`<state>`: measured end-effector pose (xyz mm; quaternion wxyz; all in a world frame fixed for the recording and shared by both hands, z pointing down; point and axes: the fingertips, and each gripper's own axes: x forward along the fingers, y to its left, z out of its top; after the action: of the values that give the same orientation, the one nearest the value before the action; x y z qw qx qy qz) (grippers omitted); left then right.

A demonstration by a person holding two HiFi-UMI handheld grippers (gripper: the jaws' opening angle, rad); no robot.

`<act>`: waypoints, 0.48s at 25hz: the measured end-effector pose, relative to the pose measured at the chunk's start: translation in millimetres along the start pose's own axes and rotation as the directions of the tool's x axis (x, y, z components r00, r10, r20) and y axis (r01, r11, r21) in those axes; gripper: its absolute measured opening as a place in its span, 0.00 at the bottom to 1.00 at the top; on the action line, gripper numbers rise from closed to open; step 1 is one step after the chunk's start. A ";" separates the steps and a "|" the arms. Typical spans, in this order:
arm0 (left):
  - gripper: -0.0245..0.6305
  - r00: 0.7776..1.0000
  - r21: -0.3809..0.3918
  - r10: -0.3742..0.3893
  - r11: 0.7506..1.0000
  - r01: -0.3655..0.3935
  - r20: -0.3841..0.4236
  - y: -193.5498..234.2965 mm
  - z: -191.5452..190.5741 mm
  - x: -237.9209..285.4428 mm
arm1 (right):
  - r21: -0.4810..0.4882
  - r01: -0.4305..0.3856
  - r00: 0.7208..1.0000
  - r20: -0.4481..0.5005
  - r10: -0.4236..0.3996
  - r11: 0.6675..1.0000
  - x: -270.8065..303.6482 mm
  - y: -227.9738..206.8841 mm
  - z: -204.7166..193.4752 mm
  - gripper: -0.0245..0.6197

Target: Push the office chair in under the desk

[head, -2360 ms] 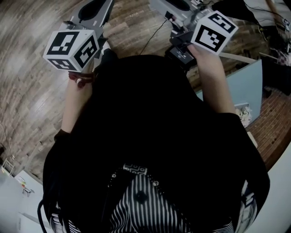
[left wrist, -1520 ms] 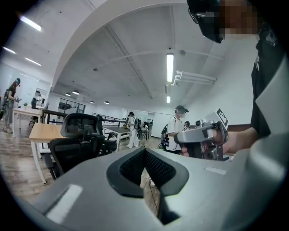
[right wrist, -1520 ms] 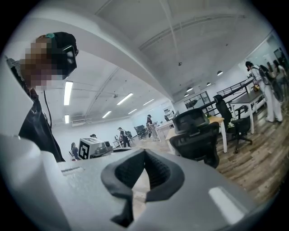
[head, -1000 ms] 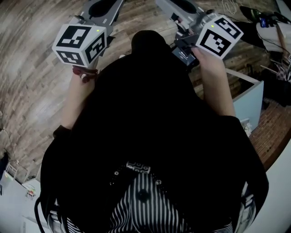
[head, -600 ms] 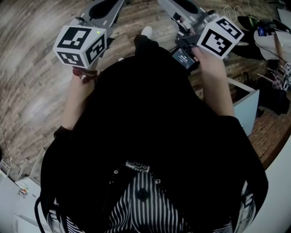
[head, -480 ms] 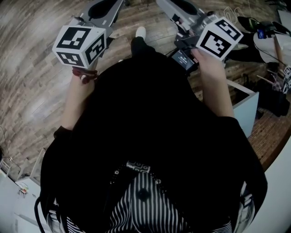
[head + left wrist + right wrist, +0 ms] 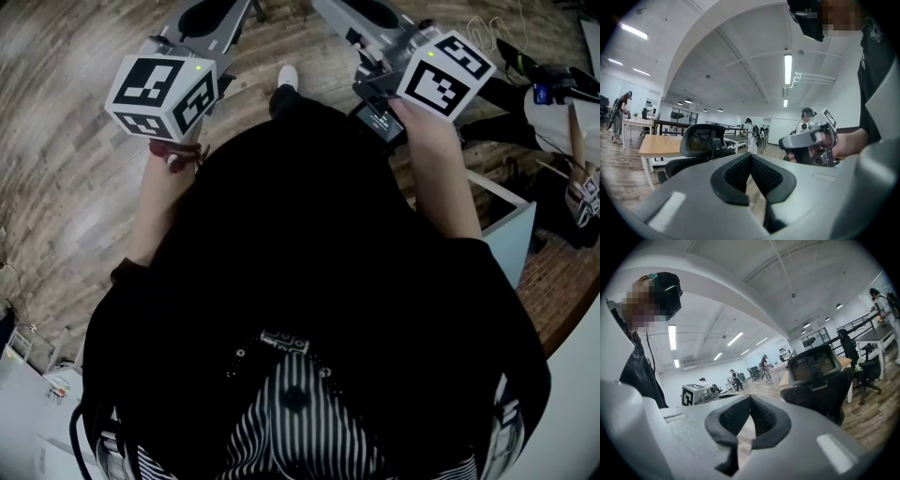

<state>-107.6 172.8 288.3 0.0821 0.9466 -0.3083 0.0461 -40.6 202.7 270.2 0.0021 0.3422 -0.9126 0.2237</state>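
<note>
A black office chair with a mesh headrest stands ahead of me, beside a wooden-topped desk. In the right gripper view the same chair fills the right side, its back turned to me. My left gripper is shut with nothing between its pads and is apart from the chair. My right gripper is also shut and empty, short of the chair. In the head view both marker cubes, left and right, are held out in front of my dark top; the jaw tips run off the top edge.
Wood-plank floor lies below me. A pale blue cabinet stands at my right, with cables and clutter beyond it. More desks, chairs and several people fill the far office. My white shoe shows ahead.
Both grippers have been carried forward over the floor, still shut. The floor and the blue cabinet have slid in the head view, and a white shoe has come into sight.
</note>
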 end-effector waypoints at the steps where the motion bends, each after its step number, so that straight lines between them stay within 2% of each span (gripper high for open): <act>1: 0.04 1.000 0.004 0.000 1.000 0.000 0.003 3.9 6.1 10.9 | -0.004 -0.004 1.000 0.001 0.004 1.000 1.7 -8.9 7.1 0.04; 8: 0.04 1.000 0.045 0.002 0.999 -0.003 0.010 -19.3 34.9 70.9 | -0.006 -0.026 0.999 0.025 0.026 1.000 -33.1 -55.3 42.6 0.04; 12: 0.04 1.000 0.042 0.022 0.999 -0.022 0.011 5.0 47.7 104.6 | -0.016 -0.042 0.999 0.007 0.042 0.999 -17.9 -91.9 62.1 0.04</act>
<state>-24.6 99.8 256.4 0.0601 0.9449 -0.3182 0.0486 39.9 127.2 248.9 -0.0033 0.3236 -0.9214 0.2153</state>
